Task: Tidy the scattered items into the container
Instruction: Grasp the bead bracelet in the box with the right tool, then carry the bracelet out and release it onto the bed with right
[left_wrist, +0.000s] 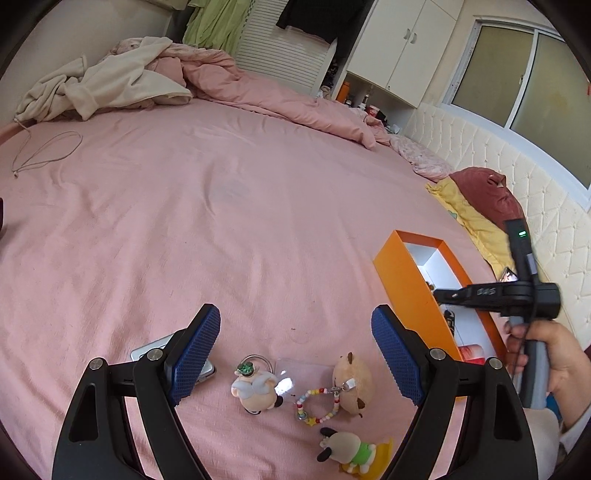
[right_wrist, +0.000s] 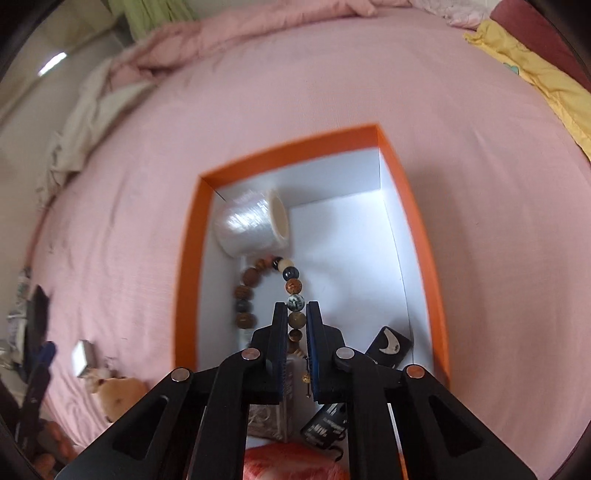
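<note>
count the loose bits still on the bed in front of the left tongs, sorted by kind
toy charms: 3, a pig, a brown one, a dog
beaded strap: 1
clear sleeve: 1
silver flat thing, partly hidden: 1
total: 6

Bed (left_wrist: 221, 192), pink sheet. On it: orange box (left_wrist: 400, 280) at right, open top. Near edge: three small plush toys (left_wrist: 255, 387), beaded strap (left_wrist: 314, 402), clear card sleeve (left_wrist: 295, 373), silver flat item (left_wrist: 147, 352). Far end: rumpled pink duvet (left_wrist: 258, 88), cream garment (left_wrist: 107, 85), thin cord (left_wrist: 44, 151).
</note>
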